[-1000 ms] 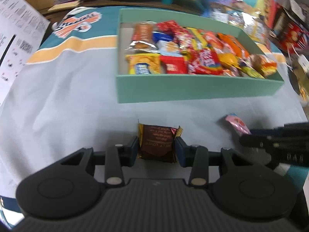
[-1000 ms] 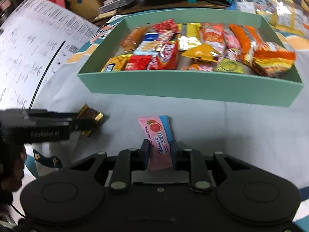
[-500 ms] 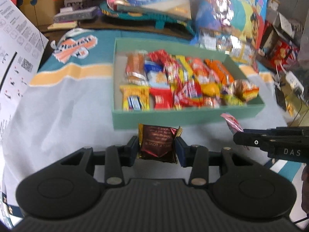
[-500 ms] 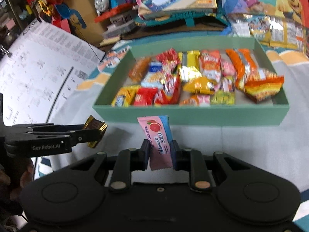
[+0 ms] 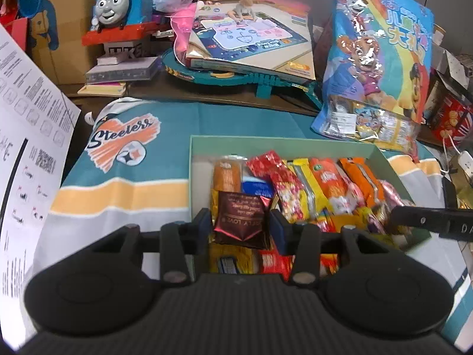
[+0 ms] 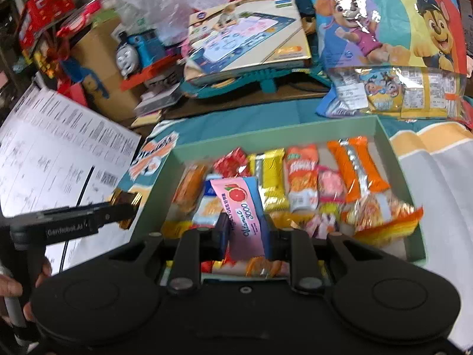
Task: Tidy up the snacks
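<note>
Left gripper (image 5: 240, 226): jaws closed on a dark brown foil chocolate square (image 5: 241, 222), held by its side edges and flat to the camera. Right gripper (image 6: 246, 232): jaws closed on the lower part of a pink vitamin C sachet (image 6: 244, 210), upper half standing free above the grip.

Both loads hang over the green snack box (image 5: 295, 143), which sits on a teal and grey cloth (image 5: 118, 189) covering the bench. The chocolate is over the box's near left corner, above a yellow packet (image 5: 229, 259) and a red packet (image 5: 273, 261). The sachet is over the near middle, left of the yellow bar (image 6: 270, 183). Height above the contents cannot be judged from either view.

Step in hand, as I read it: placing both items in the box. The box looks nearly full (a bare strip of floor shows only along the left wall and far edge), so I would:
- lower each item until it touches the packets beneath before opening, since a drop could bounce it out over the near wall;
- shift the chocolate toward the bare left strip;
- tip the sachet flat, parallel to the bars;
- open one gripper at a time, keeping the two apart.

Risk: foil may cling to a pad on release.
</note>
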The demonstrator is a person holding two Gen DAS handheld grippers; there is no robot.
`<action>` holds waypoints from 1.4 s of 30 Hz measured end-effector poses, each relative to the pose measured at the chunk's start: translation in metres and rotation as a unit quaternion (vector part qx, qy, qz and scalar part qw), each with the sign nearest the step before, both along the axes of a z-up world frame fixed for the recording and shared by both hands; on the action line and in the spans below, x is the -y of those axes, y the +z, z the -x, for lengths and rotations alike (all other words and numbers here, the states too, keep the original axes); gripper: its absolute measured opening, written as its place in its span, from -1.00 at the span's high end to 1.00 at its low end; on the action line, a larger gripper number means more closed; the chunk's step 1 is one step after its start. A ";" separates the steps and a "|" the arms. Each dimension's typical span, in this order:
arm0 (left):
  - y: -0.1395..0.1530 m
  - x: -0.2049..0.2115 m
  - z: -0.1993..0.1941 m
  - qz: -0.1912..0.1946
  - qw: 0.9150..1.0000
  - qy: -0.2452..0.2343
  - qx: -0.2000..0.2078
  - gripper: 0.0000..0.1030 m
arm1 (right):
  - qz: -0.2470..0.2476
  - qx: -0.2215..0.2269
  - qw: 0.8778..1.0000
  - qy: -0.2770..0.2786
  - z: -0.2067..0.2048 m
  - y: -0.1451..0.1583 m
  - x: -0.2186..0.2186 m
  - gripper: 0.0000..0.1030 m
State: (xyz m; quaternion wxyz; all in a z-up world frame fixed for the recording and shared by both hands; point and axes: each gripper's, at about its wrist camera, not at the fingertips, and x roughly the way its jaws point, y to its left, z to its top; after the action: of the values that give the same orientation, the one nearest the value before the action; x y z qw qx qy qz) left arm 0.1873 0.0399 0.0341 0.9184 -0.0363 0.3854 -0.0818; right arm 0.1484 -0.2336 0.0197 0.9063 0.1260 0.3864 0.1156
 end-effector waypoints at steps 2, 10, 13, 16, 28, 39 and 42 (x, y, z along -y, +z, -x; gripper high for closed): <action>-0.002 0.002 -0.011 -0.002 1.000 0.000 -0.003 0.17 | -0.003 -0.003 1.000 -0.005 -0.011 -0.001 0.005 0.57; -0.019 0.016 -0.040 -0.008 1.000 -0.006 -0.020 0.05 | -0.029 -0.033 0.999 -0.008 -0.048 -0.024 0.002 0.44; -0.025 0.021 -0.044 -0.026 1.000 0.002 -0.018 -0.44 | -0.026 -0.037 0.999 -0.013 -0.055 -0.031 -0.002 -0.29; -0.029 0.023 -0.043 -0.034 0.999 0.006 -0.016 -0.87 | -0.016 -0.032 0.999 -0.016 -0.055 -0.034 -0.005 -0.64; -0.033 0.025 -0.029 -0.044 0.998 0.011 -0.036 -1.00 | 0.004 -0.026 0.999 -0.023 -0.032 -0.026 -0.007 -1.00; 0.000 0.032 0.010 -0.044 0.999 0.004 -0.005 -1.00 | 0.013 -0.016 0.999 -0.035 0.010 -0.001 -0.003 -1.00; 0.009 0.037 0.022 -0.045 0.999 -0.003 0.002 -1.00 | 0.012 -0.013 0.999 -0.038 0.025 0.006 0.001 -1.00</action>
State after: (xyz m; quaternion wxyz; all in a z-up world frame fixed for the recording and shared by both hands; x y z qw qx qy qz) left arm 0.1649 0.0029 0.0431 0.9196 0.0064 0.3870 -0.0676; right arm 0.1236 -0.2345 0.0253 0.9064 0.1312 0.3944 0.0749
